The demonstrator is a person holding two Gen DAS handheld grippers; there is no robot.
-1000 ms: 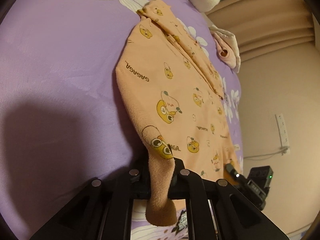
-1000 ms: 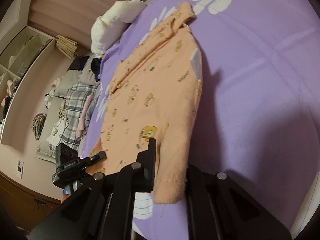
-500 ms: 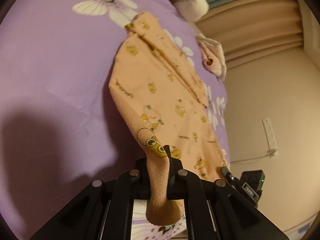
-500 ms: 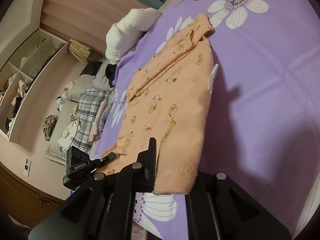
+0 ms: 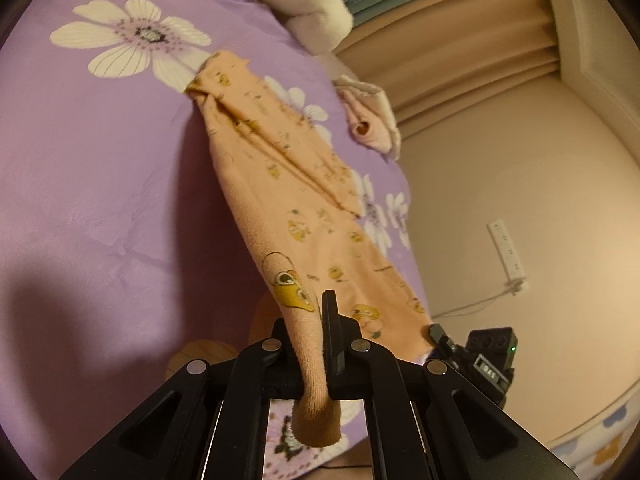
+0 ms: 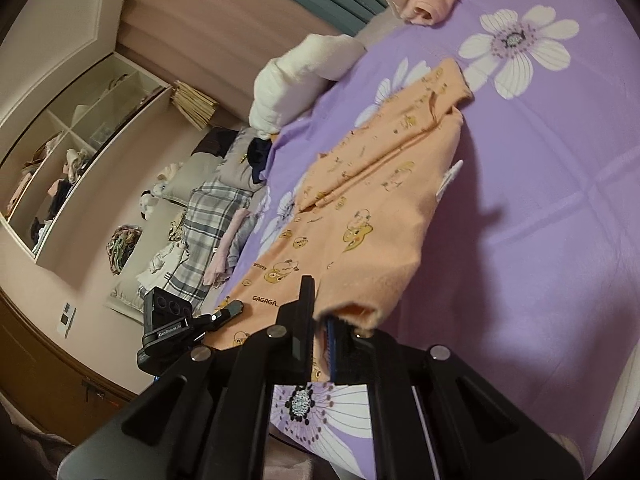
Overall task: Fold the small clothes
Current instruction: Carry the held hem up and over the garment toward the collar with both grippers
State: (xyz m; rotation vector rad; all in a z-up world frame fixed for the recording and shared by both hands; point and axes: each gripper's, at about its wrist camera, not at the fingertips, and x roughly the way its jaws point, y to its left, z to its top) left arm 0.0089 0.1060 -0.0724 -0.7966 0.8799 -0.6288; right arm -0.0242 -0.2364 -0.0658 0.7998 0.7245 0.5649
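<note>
Both hand-held grippers pinch the orange garment (image 5: 304, 216) (near edge lifted).

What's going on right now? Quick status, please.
Left gripper and right gripper both shut on orange garment. Near edge lifted off purple bed. Nothing in the way.

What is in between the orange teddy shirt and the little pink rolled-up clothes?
Only bare purple flowered sheet lies between the orange shirt and the pink rolled clothes. The left wrist view shows it best.
</note>
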